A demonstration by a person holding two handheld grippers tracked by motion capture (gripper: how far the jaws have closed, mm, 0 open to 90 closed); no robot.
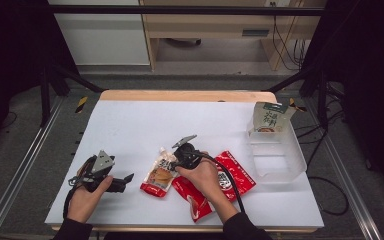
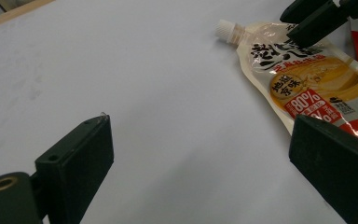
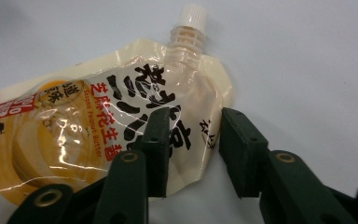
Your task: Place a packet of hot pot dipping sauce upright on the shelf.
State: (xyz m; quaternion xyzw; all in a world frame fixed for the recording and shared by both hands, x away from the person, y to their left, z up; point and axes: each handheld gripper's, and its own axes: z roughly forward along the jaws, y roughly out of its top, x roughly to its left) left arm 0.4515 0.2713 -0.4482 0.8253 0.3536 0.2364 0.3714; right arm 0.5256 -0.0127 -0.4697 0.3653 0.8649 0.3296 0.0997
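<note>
On the worktop: a white sheet covers the worktop [image 1: 145,125], with a wooden edge showing at the far side.
Pouch: a spouted pouch [image 1: 160,172] lies flat near the front, white cap pointing away from the person, cream at the top and yellow with red below (printed characters run across its face).
Right hand-held gripper: the right hand-held gripper [image 1: 177,161] is lowered over the pouch's upper corner beside the spout; in the right gripper view [image 3: 193,149] its jaws straddle that corner at a middling gap, one jaw over the printed face, the other just past the pouch's edge on the bare sheet. The pads do not yet press the pouch.
Left hand-held gripper: the left hand-held gripper [image 1: 125,180] rests low at the front left, well apart from the pouch, and points toward it; the left gripper view [image 2: 200,163] shows its jaws spread wide with nothing but white sheet between them.
Red packets: two red packets [image 1: 230,175] lie just right of the pouch, partly under the right hand and its cable.
Bin: a clear bin [image 1: 280,150] stands at the right edge.
Bag: a pale bag [image 1: 270,117] with a green top stands upright at the bin's far end.
</note>
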